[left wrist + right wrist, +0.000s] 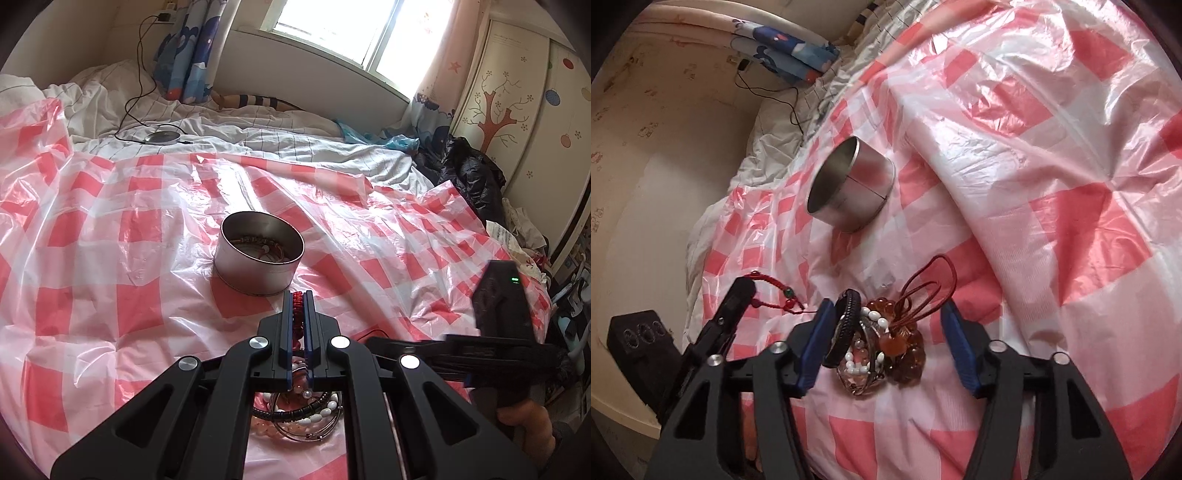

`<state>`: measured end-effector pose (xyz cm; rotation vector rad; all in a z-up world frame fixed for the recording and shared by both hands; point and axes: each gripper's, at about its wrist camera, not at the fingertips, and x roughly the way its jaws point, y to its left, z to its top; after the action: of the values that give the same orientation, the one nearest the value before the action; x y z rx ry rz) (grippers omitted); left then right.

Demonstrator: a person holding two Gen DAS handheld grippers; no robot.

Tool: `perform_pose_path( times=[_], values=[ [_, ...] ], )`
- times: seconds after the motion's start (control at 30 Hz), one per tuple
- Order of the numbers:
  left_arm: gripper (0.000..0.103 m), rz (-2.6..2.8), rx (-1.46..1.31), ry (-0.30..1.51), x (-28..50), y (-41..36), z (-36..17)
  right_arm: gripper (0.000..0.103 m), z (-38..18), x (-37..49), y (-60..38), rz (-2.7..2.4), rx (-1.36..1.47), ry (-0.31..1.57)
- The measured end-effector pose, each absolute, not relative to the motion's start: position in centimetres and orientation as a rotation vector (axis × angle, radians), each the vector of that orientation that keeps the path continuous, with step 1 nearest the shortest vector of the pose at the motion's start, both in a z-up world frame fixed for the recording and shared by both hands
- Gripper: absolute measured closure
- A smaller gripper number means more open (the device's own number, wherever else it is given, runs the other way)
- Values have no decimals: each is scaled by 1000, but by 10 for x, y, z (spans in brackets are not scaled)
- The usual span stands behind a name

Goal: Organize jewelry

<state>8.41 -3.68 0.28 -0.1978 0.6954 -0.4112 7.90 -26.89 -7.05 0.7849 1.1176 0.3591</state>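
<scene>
A round metal tin (pixel 260 253) stands on the red-checked plastic sheet, with some jewelry inside; it also shows in the right wrist view (pixel 851 190). My left gripper (pixel 299 299) is shut on a red braided bracelet (pixel 297 314), just short of the tin. In the right wrist view the left gripper (pixel 740 291) holds that red cord bracelet (pixel 775 295) above the sheet. My right gripper (pixel 888 321) is open around a pile of jewelry (pixel 882 347): a black band, white beads, amber beads with a red cord. The pile also lies under the left gripper (pixel 299 413).
The red-checked plastic sheet (pixel 110 258) covers a rumpled white duvet (pixel 258 136). A round charger with a black cable (pixel 162 136) lies on the bedding at the back. Black bags (pixel 469 177) sit by the wardrobe at right. The right gripper's body (pixel 498 332) is at the lower right.
</scene>
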Motion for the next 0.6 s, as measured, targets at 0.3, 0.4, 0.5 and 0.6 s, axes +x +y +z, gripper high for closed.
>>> perform_pose_path(
  times=[0.3,0.4,0.5,0.6],
  values=[
    [98,-418,-197,693,84,-38,4,99,-46,76,-283,472,878,902],
    [98,-424,-205,679,85,-36,7,99,-24,70,-285,508,857,795],
    [98,-443,-219,667,91,-35,12,99,-10,71,-282,521,813,749],
    [98,-453,-262,661,108,-31,18,99,-4,80,-282,522,800,737]
  ],
)
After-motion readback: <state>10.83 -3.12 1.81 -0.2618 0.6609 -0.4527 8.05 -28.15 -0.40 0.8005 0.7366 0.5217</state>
